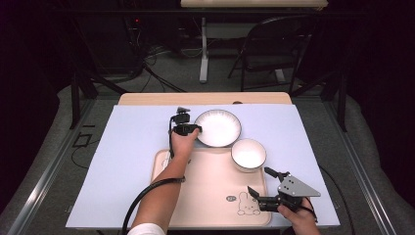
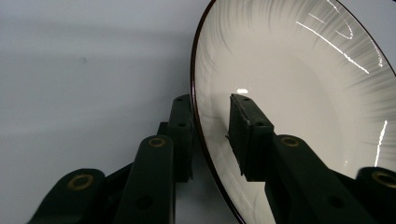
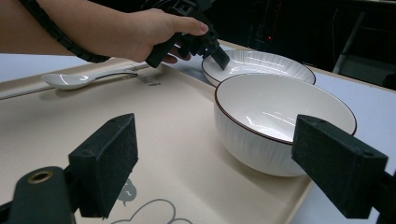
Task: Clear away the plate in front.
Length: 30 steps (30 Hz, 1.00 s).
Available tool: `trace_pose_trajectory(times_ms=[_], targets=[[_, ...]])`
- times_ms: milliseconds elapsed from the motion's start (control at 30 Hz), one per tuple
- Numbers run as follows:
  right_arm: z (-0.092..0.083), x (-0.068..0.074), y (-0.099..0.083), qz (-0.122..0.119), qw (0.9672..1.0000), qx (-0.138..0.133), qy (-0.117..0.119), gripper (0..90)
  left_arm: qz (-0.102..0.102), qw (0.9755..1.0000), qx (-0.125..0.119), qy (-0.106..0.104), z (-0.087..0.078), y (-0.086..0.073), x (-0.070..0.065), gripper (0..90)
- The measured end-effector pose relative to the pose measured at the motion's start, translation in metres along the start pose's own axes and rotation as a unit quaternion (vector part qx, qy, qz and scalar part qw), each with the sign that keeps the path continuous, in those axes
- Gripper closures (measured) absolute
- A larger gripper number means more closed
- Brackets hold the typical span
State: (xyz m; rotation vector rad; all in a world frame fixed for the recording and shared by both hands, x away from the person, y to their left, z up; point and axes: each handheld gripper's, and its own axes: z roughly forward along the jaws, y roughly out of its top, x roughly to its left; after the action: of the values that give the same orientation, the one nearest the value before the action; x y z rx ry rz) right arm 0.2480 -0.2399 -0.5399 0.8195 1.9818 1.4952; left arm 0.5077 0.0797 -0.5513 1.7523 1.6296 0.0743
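Note:
A white ribbed plate (image 1: 219, 128) with a dark rim lies on the pale mat just beyond the tray. My left gripper (image 1: 188, 128) is at its left edge. In the left gripper view the plate (image 2: 289, 93) has its rim between the jaws of the left gripper (image 2: 210, 105), one pad outside and one over the inside, with a gap still showing. A white bowl (image 1: 248, 153) stands at the tray's far right corner. My right gripper (image 1: 259, 181) hovers open over the tray, aimed at the bowl (image 3: 280, 112) with nothing between its pads (image 3: 107, 158).
The beige tray (image 1: 210, 191) carries a rabbit drawing near its front right. A white spoon (image 3: 65, 80) lies on the tray's left side beside the person's forearm. The light blue mat (image 1: 132, 147) covers the table. A folding chair (image 1: 274, 44) stands beyond the table.

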Motion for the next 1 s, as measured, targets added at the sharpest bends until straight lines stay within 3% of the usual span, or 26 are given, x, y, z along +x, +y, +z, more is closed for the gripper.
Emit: trace_pose_trajectory(times_ms=[233, 367, 567, 767, 1000], targets=[[0.0, 0.0, 0.0, -0.001, 1.0, 0.0, 0.0, 14.1, -0.007, 1.0, 0.001, 0.005, -0.003, 0.002, 0.0, 75.9], [0.0, 0.0, 0.0, -0.001, 1.0, 0.0, 0.0, 14.1, -0.011, 0.9999, -0.01, 0.0, -0.009, 0.005, -0.003, 79.4], [0.0, 0.0, 0.0, -0.001, 1.0, 0.001, -0.001, 14.1, 0.015, 0.9995, -0.025, 0.008, -0.021, 0.013, -0.017, 84.2], [0.0, 0.0, 0.0, -0.001, 1.0, 0.0, 0.0, 14.1, 0.011, 0.9994, -0.032, 0.01, -0.025, 0.021, -0.026, 85.8], [-0.001, -0.001, 0.0, 0.0, 1.0, -0.001, -0.001, 14.1, 0.036, 0.9985, -0.034, 0.022, -0.037, 0.032, -0.037, 85.1]])
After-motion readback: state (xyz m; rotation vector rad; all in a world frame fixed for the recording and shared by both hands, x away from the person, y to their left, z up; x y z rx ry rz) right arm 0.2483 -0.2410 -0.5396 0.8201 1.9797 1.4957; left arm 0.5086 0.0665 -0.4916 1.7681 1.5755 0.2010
